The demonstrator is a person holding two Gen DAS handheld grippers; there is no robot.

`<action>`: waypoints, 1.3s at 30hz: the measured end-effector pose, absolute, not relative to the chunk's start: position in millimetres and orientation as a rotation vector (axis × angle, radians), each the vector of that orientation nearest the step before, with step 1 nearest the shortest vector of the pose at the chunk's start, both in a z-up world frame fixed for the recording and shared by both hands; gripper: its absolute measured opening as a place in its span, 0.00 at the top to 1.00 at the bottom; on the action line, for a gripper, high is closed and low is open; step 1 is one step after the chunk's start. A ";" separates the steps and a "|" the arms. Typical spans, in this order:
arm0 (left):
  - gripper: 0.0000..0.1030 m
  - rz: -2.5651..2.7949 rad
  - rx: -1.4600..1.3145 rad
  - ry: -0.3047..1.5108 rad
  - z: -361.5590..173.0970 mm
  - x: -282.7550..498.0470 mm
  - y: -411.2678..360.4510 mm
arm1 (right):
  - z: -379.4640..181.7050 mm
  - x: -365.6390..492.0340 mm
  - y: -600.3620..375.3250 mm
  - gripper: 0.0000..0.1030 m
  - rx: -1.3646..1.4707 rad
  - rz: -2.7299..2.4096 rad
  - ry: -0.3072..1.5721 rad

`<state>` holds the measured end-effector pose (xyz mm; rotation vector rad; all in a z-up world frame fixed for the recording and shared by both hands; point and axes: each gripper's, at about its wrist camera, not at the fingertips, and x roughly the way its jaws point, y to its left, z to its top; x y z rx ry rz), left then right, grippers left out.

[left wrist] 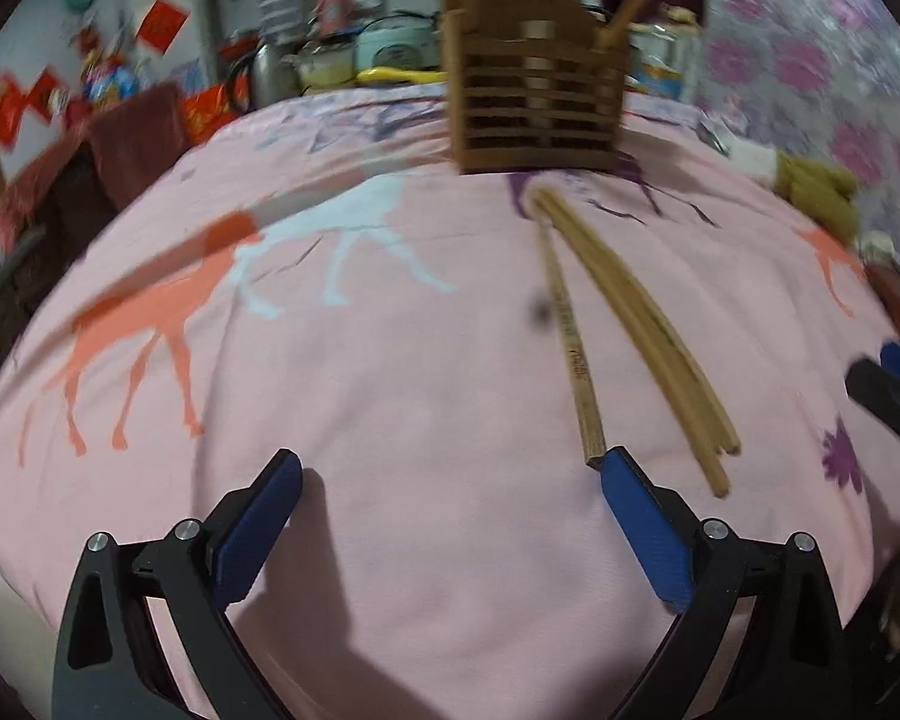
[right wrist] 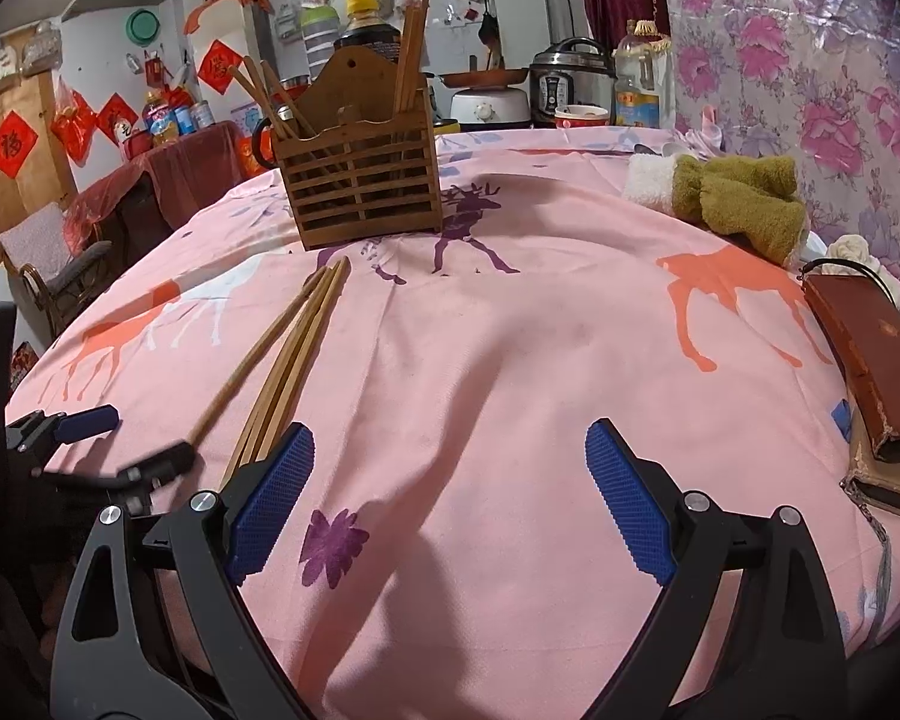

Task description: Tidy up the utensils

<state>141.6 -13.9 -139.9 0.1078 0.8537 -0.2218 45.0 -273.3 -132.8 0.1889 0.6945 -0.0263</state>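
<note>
Item: loose bundle of long tan wooden chopsticks (right wrist: 282, 360), lying on our pink deer-print worktop (right wrist: 510, 360) in front of the slatted brown wooden utensil holder (right wrist: 360, 180), which already holds several sticks. Our left gripper (left wrist: 450, 516) and right gripper (right wrist: 450, 480) both stand wide apart, jaws empty. Risks, as we judge: the sticks overlap, so a pinch may lift several or roll one away; a careless insertion could tip the holder.

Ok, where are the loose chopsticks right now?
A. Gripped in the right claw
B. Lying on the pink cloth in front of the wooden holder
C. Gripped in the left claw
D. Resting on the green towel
B: the loose chopsticks lie flat on the pink cloth in front of the wooden holder, while the left claw and right claw are both open and empty.
</note>
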 end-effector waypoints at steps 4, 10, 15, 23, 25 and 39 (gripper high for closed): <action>0.04 -0.193 0.118 0.837 -139.1 141.0 -10.9 | -131.5 43.2 -268.8 0.14 0.174 -0.012 0.685; 0.04 -0.191 0.108 0.827 -140.1 139.8 -9.6 | -128.4 39.4 -262.0 0.14 0.149 0.006 0.668; 0.04 -0.189 0.108 0.809 -141.0 137.6 -9.6 | -122.0 35.5 -254.1 0.15 0.114 0.031 0.638; 0.04 -0.187 0.107 0.802 -141.6 137.7 -9.6 | -119.8 44.6 -231.8 0.41 0.022 0.105 0.647; 0.04 -0.185 0.108 0.803 -141.6 137.6 -9.6 | -121.5 48.0 -229.7 0.41 0.012 0.110 0.657; 0.04 -0.170 0.117 0.797 -140.9 135.3 -11.9 | -134.8 50.5 -216.9 0.46 -0.073 0.162 0.728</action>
